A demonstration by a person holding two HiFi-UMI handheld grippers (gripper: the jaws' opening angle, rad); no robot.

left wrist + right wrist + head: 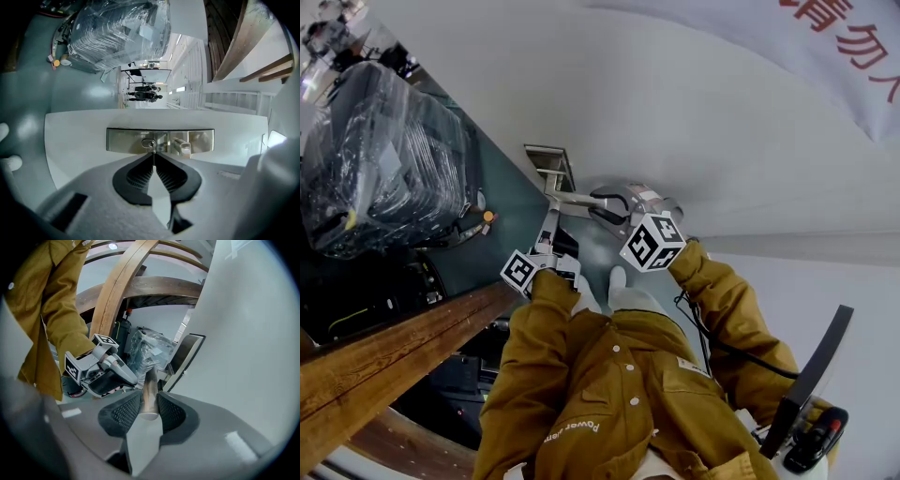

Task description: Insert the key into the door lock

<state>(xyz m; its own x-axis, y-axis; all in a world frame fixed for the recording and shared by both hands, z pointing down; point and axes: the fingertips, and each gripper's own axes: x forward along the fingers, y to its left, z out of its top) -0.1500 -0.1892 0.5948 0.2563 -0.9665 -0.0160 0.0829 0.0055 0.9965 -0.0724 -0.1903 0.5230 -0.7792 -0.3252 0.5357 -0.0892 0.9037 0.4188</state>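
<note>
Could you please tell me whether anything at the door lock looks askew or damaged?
Nothing stands out. The lock plate looks intact, the key pinched in the left tool runs straight to the keyhole, and the right tool is closed on the handle.
</note>
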